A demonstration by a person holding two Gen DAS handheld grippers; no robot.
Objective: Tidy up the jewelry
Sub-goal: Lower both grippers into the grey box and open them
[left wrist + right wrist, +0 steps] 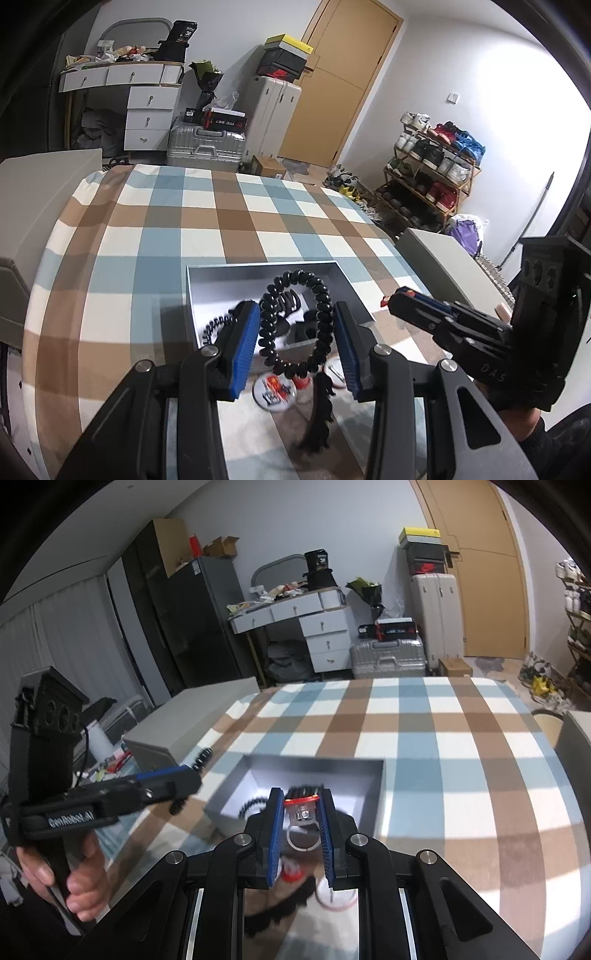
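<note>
One black coil bracelet (295, 321), one ring (302, 812), one open box (207, 273).

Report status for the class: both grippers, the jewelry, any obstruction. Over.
Left gripper shut on black spiral coil hair tie. Right gripper shut on red-topped clear plastic ring. Open grey box ahead, partly filled. Nothing in the way.

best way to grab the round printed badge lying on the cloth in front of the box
Judging by its pose, the round printed badge lies flat on the checked cloth, so its face gives no purchase. Come straight down with jaws open across its width and pinch opposite rim edges, from the near side, away from the grey box and the dark tassel beside it.
</note>
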